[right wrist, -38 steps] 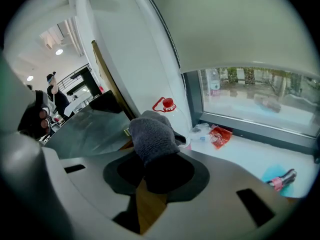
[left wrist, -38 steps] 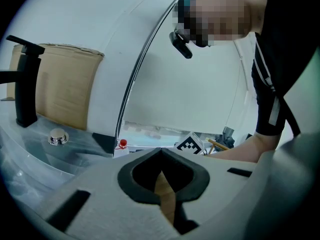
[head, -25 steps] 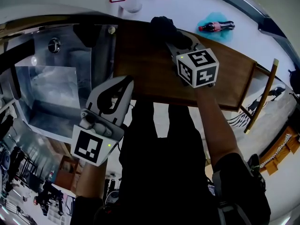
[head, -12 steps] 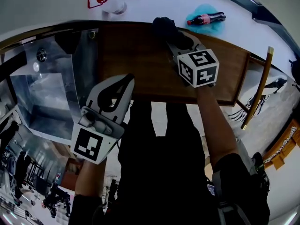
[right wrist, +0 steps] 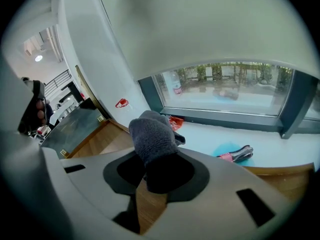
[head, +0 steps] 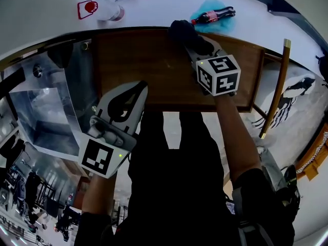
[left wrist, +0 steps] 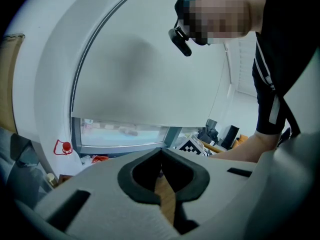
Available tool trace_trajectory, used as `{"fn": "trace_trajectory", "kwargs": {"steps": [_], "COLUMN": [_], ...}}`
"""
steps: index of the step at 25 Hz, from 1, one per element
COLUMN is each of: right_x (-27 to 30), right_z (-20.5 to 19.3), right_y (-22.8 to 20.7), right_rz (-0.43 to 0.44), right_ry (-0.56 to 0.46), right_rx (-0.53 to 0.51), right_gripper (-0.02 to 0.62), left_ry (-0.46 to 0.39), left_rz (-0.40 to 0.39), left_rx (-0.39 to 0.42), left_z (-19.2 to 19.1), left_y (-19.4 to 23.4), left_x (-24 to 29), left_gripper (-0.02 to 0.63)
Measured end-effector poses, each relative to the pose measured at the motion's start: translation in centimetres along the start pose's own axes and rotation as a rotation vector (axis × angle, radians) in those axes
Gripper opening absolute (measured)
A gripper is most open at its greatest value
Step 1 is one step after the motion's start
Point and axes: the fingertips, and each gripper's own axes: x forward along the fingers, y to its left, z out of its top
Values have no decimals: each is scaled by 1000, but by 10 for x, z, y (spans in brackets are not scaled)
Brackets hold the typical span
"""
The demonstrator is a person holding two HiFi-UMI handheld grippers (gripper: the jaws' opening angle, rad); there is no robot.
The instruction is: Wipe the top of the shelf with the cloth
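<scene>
The brown wooden shelf top (head: 148,65) runs across the middle of the head view. My right gripper (head: 190,39) reaches over it to its far edge and is shut on a dark grey cloth (head: 180,31). In the right gripper view the cloth (right wrist: 152,133) bulges up out of the right gripper (right wrist: 150,176), with the wood (right wrist: 102,141) below. My left gripper (head: 136,90) hovers at the shelf's near edge, shut and empty. In the left gripper view the left gripper (left wrist: 161,170) has its pads meeting, and a sliver of wood (left wrist: 168,206) shows beneath.
A shiny glass and metal panel (head: 48,104) adjoins the shelf's left end. On the white sill behind lie a cola bottle (head: 212,15) on something blue and a white jug with a red label (head: 97,8). A wooden rail (head: 274,86) slants past the shelf's right end.
The right gripper and cloth have shifted rightward along the shelf's far edge. The left gripper has also shifted right relative to the shelf. Both stay shut.
</scene>
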Motion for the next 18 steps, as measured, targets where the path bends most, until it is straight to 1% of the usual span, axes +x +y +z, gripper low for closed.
{"fn": "trace_trajectory", "kwargs": {"steps": [18], "right_x": [-62], "right_z": [-28], "right_y": [-85], "right_rz": [-109], "right_ry": [-27], "right_rx": [74], "right_gripper": [101], "left_ry": [32], "left_rz": [-84], "left_rx": [47], "left_z": [6], "left_y": [-65], "left_x": [57], "left_gripper": [18]}}
